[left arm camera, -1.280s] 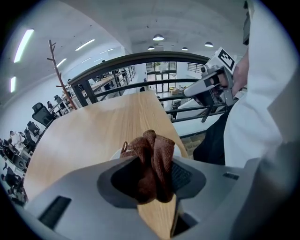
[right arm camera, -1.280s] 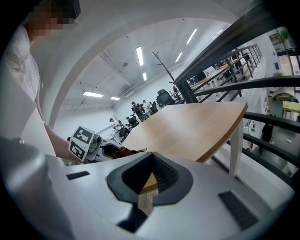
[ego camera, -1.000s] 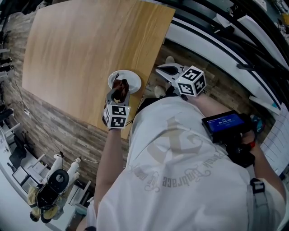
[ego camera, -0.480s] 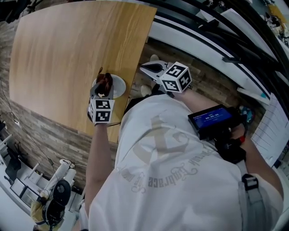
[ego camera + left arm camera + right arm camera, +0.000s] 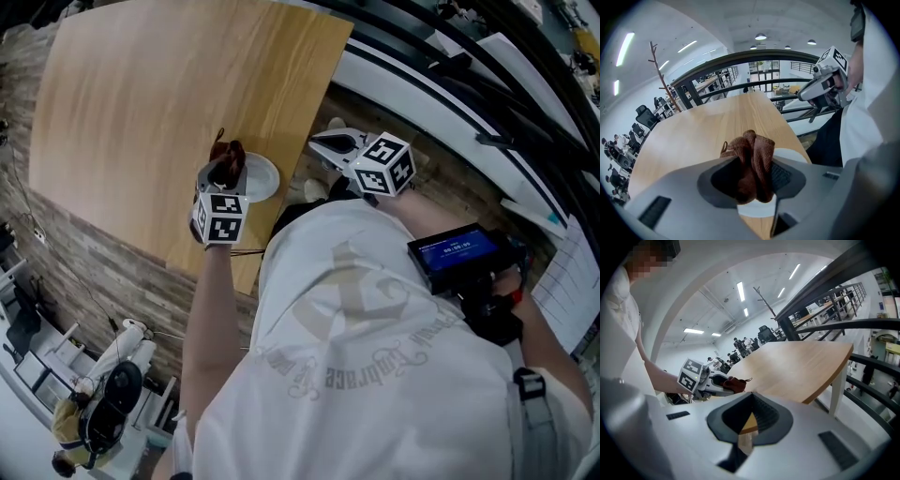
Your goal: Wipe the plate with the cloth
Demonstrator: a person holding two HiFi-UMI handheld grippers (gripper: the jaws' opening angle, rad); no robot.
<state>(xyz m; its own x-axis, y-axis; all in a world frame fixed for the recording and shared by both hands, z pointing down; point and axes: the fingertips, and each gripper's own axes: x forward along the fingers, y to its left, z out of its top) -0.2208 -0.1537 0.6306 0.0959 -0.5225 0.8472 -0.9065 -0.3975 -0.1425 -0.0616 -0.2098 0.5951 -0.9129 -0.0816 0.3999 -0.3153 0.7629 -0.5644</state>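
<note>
A small white plate (image 5: 263, 178) sits near the right edge of the wooden table (image 5: 141, 103). My left gripper (image 5: 228, 162) is shut on a bunched brown cloth (image 5: 225, 154), held over the plate's left rim. In the left gripper view the cloth (image 5: 752, 152) fills the jaws of the left gripper (image 5: 754, 180), with the plate (image 5: 791, 155) showing beneath. My right gripper (image 5: 325, 144) hangs beyond the table's right edge over the floor, jaws together and empty. From the right gripper (image 5: 749, 420) view, the left gripper (image 5: 717, 383) and cloth (image 5: 734, 383) appear above the table (image 5: 797, 364).
Black railings (image 5: 450, 84) run along the right, past the table edge. A brick-patterned floor (image 5: 122, 272) lies below the table's near edge. A device with a blue screen (image 5: 457, 253) is on the person's right forearm. A coat stand (image 5: 658, 70) stands far left.
The left gripper has carried the cloth from the middle of the plate toward its left rim. The right gripper has stayed beside the table edge.
</note>
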